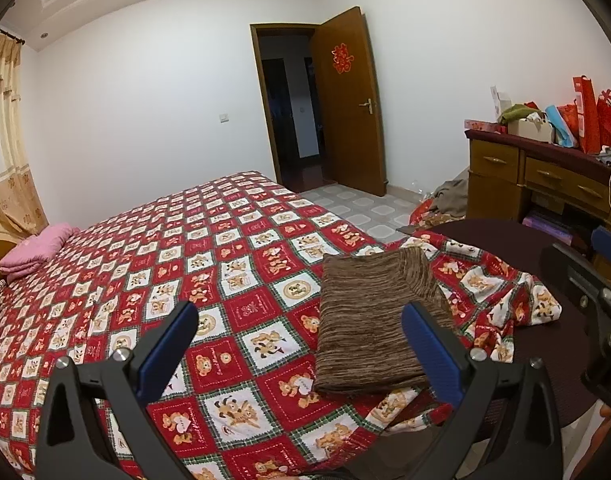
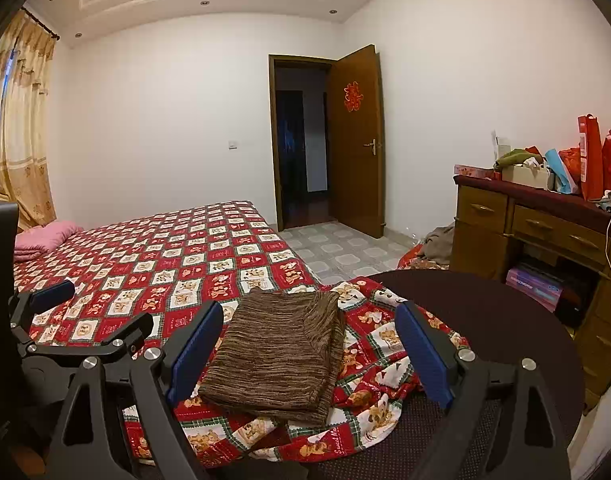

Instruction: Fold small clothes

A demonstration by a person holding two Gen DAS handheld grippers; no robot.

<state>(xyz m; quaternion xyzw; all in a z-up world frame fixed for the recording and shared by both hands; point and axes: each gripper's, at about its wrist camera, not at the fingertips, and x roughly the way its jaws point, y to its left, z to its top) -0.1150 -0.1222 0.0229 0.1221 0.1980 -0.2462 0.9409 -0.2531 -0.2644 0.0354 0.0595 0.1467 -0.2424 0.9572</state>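
We are holding both hand-held grippers above the near end of the bed [image 1: 233, 216]; the left hand-held gripper [image 1: 299, 344] and the right hand-held gripper [image 2: 309, 344] are standing wide, gripping nothing. The brown knit [image 2: 277, 356] is lying folded flat on the quilt [image 2: 177, 264], near the bed's corner, beside a dark round stool [image 2: 485, 320]. We are judging it light, soft and limp, likely to sag between grips, so we are favouring its near corners. Open quilt is extending to the left; rumpled quilt and the stool are crowding the right.
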